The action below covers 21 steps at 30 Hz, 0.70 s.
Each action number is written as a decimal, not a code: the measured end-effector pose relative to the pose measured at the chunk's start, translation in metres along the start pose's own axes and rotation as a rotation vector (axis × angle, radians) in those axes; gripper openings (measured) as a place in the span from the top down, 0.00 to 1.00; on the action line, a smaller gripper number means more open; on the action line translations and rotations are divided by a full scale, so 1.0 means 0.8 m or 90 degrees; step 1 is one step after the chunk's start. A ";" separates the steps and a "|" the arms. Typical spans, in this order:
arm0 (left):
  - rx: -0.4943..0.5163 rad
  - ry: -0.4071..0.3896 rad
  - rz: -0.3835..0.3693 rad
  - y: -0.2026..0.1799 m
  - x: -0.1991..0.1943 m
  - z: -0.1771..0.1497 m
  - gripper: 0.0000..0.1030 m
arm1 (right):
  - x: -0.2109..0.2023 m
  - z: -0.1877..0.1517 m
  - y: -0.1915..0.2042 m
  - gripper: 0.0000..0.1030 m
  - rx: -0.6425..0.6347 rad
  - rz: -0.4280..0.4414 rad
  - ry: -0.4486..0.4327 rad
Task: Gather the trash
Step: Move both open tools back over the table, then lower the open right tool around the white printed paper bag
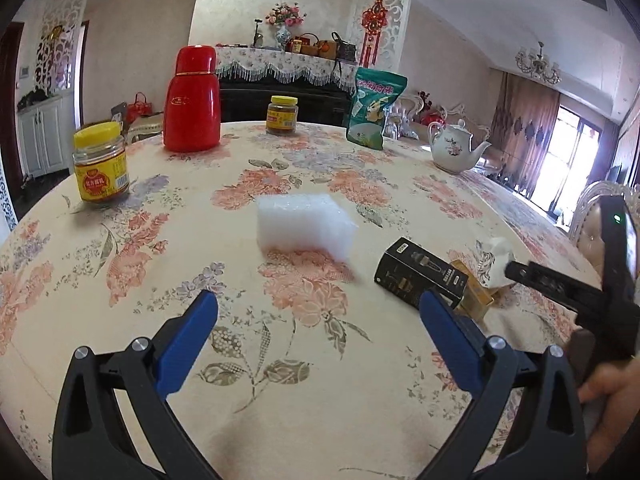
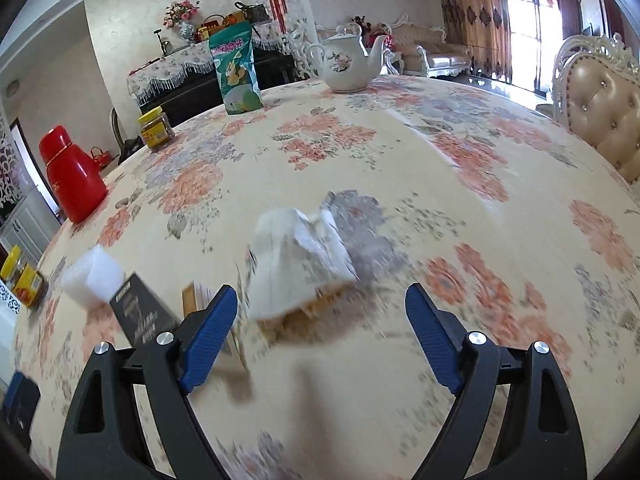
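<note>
Tissue: a crumpled white tissue lies on the table, draped over the end of a yellow box. It looks featherlight and limp, so it should crush to nothing under a pinch. I would take it at the bunched middle, low down, so no loose corner slips free.
Foam: a white foam block sits just left of the tissue, past a black box. I judge it light, springy and rather broad, best taken across its short sides.
Right gripper: jaws spread wide, nothing between them. The tissue lies just ahead of the tips, apart from them. The view is smeared.
Left gripper: jaws released wide, empty, over bare cloth, with the foam ahead and well apart.
Risk: closing too low on the tissue may snag the yellow box too.
</note>
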<state>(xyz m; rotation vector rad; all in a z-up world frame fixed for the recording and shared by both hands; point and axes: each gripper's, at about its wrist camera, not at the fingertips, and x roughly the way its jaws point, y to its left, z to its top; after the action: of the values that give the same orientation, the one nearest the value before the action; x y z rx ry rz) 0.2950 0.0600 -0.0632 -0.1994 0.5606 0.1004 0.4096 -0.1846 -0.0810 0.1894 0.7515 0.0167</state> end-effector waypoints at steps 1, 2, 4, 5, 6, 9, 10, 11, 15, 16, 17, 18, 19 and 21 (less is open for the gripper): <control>-0.003 0.002 0.000 0.001 0.001 0.000 0.05 | 0.004 0.003 0.002 0.20 0.000 -0.001 0.001; -0.005 0.003 -0.001 0.001 0.002 0.000 0.05 | 0.009 0.007 0.006 0.19 0.000 -0.001 0.003; -0.005 0.004 -0.002 -0.001 0.003 0.001 0.05 | 0.019 0.011 0.012 0.19 -0.005 -0.003 0.009; -0.005 0.003 -0.002 -0.002 0.002 0.000 0.05 | 0.026 0.013 0.017 0.19 -0.013 -0.008 0.014; -0.004 0.003 -0.002 -0.002 0.001 0.000 0.05 | 0.032 0.014 0.022 0.19 -0.019 -0.014 0.018; -0.005 0.001 -0.001 -0.002 0.000 0.001 0.05 | 0.046 0.019 0.026 0.19 -0.025 -0.028 0.026; -0.008 0.001 -0.001 -0.001 0.000 0.001 0.05 | 0.049 0.020 0.025 0.19 -0.021 -0.031 0.029; -0.012 0.002 -0.001 0.000 0.000 0.001 0.05 | 0.051 0.019 0.024 0.19 -0.014 -0.029 0.033; -0.022 0.011 -0.009 0.002 0.003 0.001 0.05 | 0.056 0.013 0.017 0.33 0.001 0.001 0.064; -0.020 0.012 -0.009 0.002 0.003 0.001 0.05 | 0.053 0.011 0.015 0.33 0.001 0.011 0.063; -0.017 0.011 -0.007 0.001 0.003 0.001 0.05 | 0.044 0.007 0.014 0.33 -0.002 0.016 0.052; -0.013 0.009 -0.005 -0.001 0.002 0.000 0.05 | 0.036 0.004 0.014 0.34 -0.006 0.022 0.042; -0.011 0.008 -0.005 -0.002 0.002 0.000 0.05 | 0.025 -0.002 0.014 0.34 -0.012 0.032 0.032; -0.011 0.007 -0.005 -0.003 0.000 0.000 0.05 | 0.005 -0.014 0.012 0.35 -0.023 0.037 0.018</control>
<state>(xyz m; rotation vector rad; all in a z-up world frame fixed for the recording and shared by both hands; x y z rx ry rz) 0.2956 0.0580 -0.0629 -0.2198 0.5707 0.0966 0.4055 -0.1728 -0.0900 0.1775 0.7737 0.0877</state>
